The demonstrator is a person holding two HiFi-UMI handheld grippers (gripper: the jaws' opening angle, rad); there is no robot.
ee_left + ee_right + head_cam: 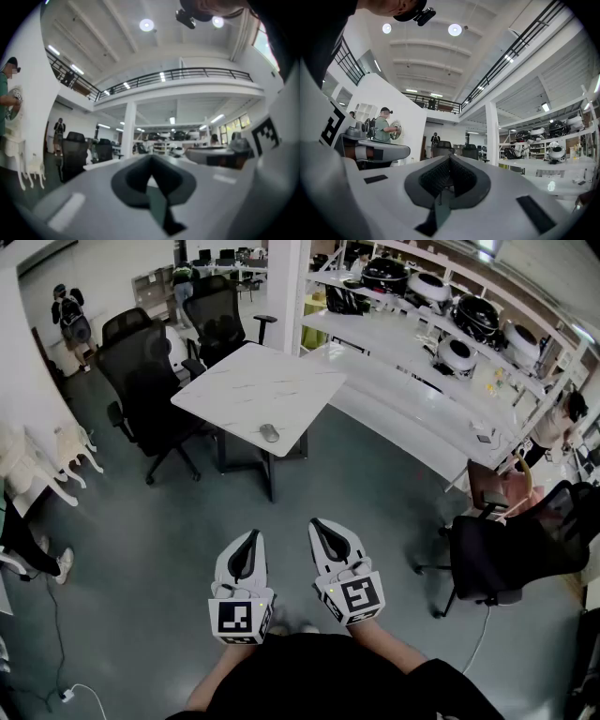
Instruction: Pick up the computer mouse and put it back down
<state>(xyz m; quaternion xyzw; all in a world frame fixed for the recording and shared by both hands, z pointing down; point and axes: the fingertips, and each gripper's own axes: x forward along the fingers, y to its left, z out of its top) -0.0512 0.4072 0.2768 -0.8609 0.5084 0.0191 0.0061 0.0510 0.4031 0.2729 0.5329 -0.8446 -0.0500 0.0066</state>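
A grey computer mouse lies near the front edge of a white marble-look table in the head view. Both grippers are held level over the floor, well short of the table. My left gripper has its jaws together with nothing between them; its own view shows the tips meeting. My right gripper is shut and empty too, its tips meeting in the right gripper view. The mouse shows in neither gripper view.
Black office chairs stand left of and behind the table. Another black chair is at the right, beside a long white bench. Shelves with helmets run along the back right. People stand at the far left.
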